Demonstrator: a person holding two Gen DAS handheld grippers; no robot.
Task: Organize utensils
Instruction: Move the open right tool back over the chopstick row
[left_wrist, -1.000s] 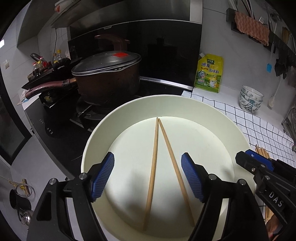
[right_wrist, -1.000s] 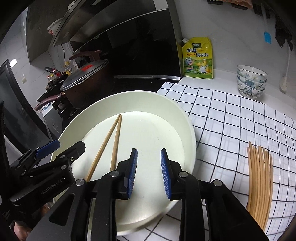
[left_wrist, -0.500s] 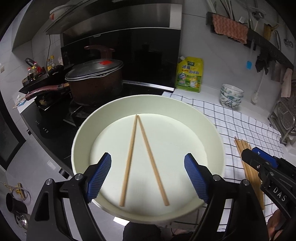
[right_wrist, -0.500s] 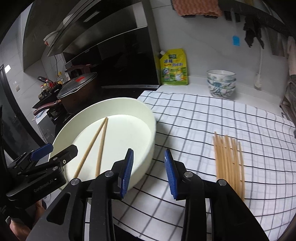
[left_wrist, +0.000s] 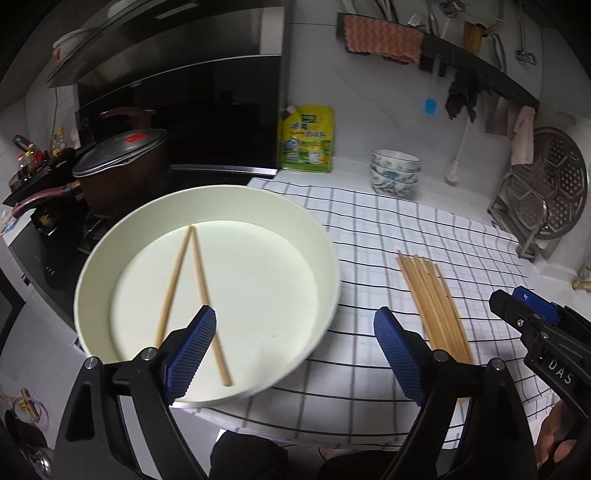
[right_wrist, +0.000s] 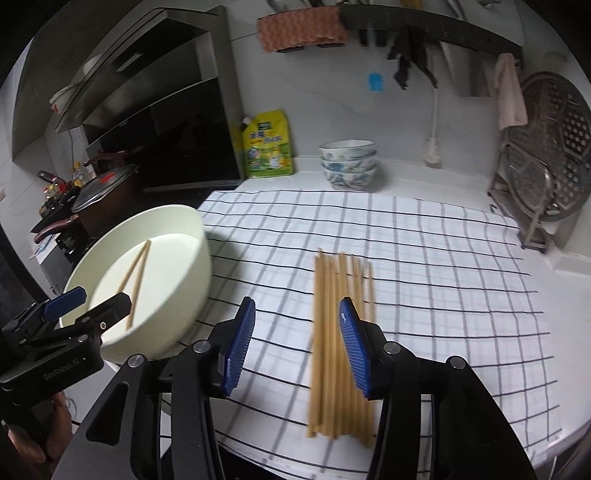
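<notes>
A large cream basin (left_wrist: 325, 258) stands at the left end of the checked cloth and holds two chopsticks (left_wrist: 199, 280) that meet at their far tips. It also shows in the right wrist view (right_wrist: 184, 229) with the two chopsticks (right_wrist: 136, 269). A bundle of several wooden chopsticks (left_wrist: 436, 306) lies on the cloth to its right, seen too in the right wrist view (right_wrist: 336, 332). My left gripper (left_wrist: 295, 347) is open and empty above the basin's right rim. My right gripper (right_wrist: 295, 350) is open and empty just above the bundle's left side.
A checked cloth (right_wrist: 443, 266) covers the counter. At the back stand stacked patterned bowls (right_wrist: 349, 164) and a yellow refill pouch (right_wrist: 267, 144). A lidded pot (left_wrist: 118, 170) sits on the stove at left. A steamer rack (right_wrist: 546, 155) leans at far right.
Both grippers have pulled back and swung right, away from the basin toward the bundle on the cloth. The right gripper's jaws have opened wider. The basin's chopsticks have not moved.
</notes>
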